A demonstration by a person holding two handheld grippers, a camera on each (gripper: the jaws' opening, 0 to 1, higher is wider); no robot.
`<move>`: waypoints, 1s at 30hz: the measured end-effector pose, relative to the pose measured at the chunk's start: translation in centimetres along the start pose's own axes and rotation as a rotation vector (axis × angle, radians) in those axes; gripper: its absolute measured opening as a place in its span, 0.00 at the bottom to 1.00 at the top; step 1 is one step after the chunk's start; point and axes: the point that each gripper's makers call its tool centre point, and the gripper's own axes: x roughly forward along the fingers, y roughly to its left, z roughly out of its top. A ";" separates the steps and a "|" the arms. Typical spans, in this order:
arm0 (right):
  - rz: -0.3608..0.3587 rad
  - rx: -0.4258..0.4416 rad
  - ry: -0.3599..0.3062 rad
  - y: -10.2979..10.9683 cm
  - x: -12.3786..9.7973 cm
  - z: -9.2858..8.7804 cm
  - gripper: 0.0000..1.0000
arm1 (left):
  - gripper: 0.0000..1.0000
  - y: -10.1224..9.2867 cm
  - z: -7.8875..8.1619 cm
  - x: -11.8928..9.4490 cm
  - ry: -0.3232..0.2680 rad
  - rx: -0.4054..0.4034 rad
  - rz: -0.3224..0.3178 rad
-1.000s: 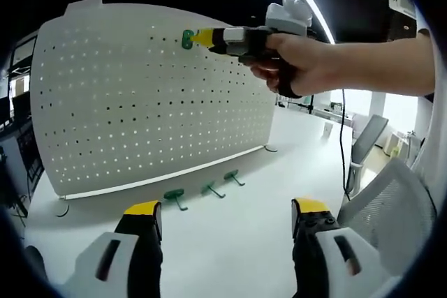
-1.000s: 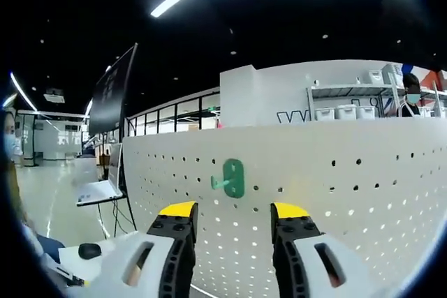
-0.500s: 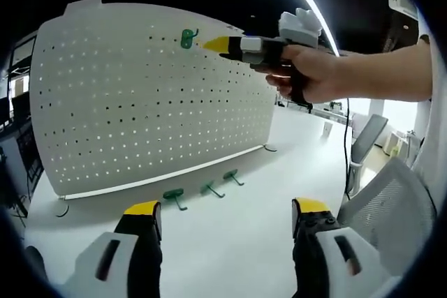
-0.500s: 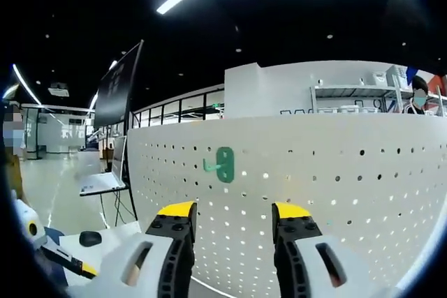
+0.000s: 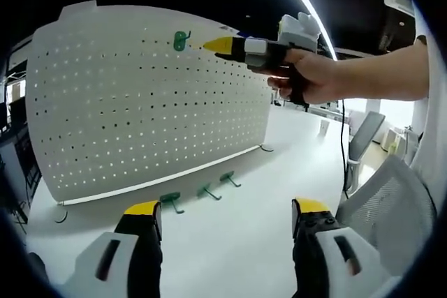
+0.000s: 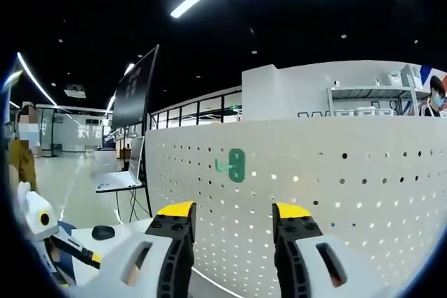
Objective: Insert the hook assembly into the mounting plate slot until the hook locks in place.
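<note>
The green hook (image 5: 181, 40) hangs on the white pegboard (image 5: 140, 102); its small tip is hard to see. The right gripper (image 5: 222, 45) stands just beside it with jaws apart and empty. The left gripper (image 5: 227, 218) is also wide open, holding nothing, above the table (image 5: 237, 228).

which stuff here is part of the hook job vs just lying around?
Job:
- green hook mounted near the pegboard's top
- white pegboard
- right gripper, open, beside that hook
- left gripper, open, over the table

Lying about:
- three spare green hooks on the white table at the pegboard's foot
- office chair
</note>
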 end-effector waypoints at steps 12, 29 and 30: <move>0.007 0.018 0.022 -0.3 -2.3 -1.6 0.44 | 0.78 -0.1 1.4 -0.1 -0.014 0.039 -0.014; 0.013 -0.001 0.085 -0.2 -6.0 -4.5 0.49 | 0.77 0.4 1.5 -0.3 -0.021 0.033 -0.017; 0.013 0.000 0.087 -0.2 -6.1 -4.5 0.49 | 0.77 0.4 1.4 -0.3 -0.018 0.035 -0.015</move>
